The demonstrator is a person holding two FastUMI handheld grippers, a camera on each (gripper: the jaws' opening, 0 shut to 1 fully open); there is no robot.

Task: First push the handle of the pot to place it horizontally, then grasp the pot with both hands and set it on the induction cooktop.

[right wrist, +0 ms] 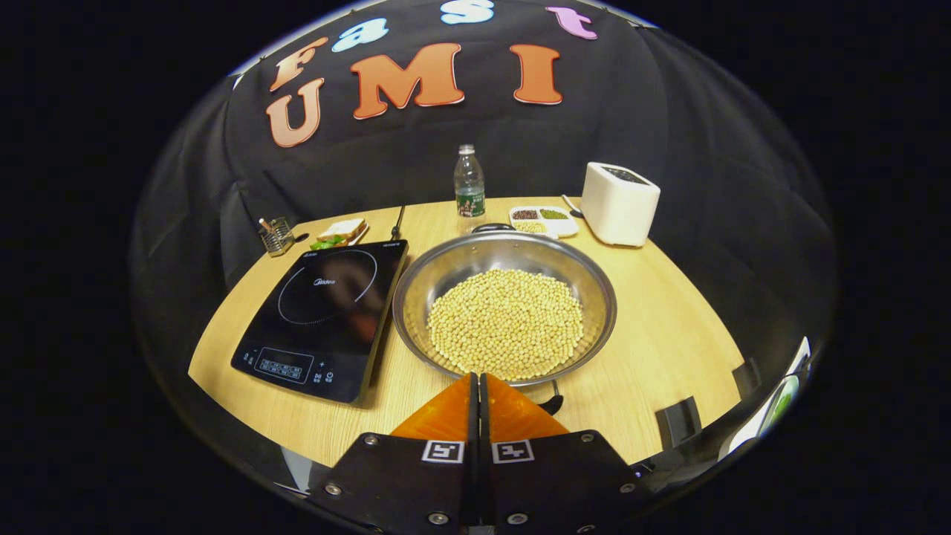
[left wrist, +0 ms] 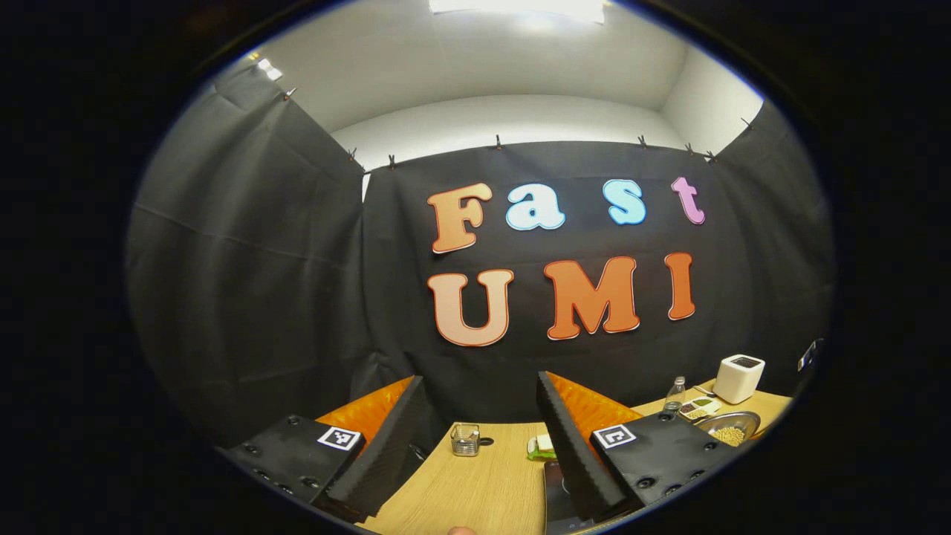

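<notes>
Item, pot (right wrist: 505, 308): a wide steel pan filled with pale beans, standing on the wooden table (right wrist: 669, 334) just right of the black induction cooktop (right wrist: 323, 316), its dark handle (right wrist: 551, 403) poking out at the near rim. Behind the pot: a water bottle (right wrist: 469, 182), a divided dish of grains (right wrist: 542, 220), a white box appliance (right wrist: 620, 203); behind the cooktop, a sandwich (right wrist: 340, 231) and a wire holder (right wrist: 277, 236). Right gripper (right wrist: 475, 386): fingers pressed together on nothing, tips at the pot's near rim beside the handle; left gripper (left wrist: 479, 416): fingers spread wide, empty, raised over the table's left part, well left of the pot (left wrist: 729, 427).
</notes>
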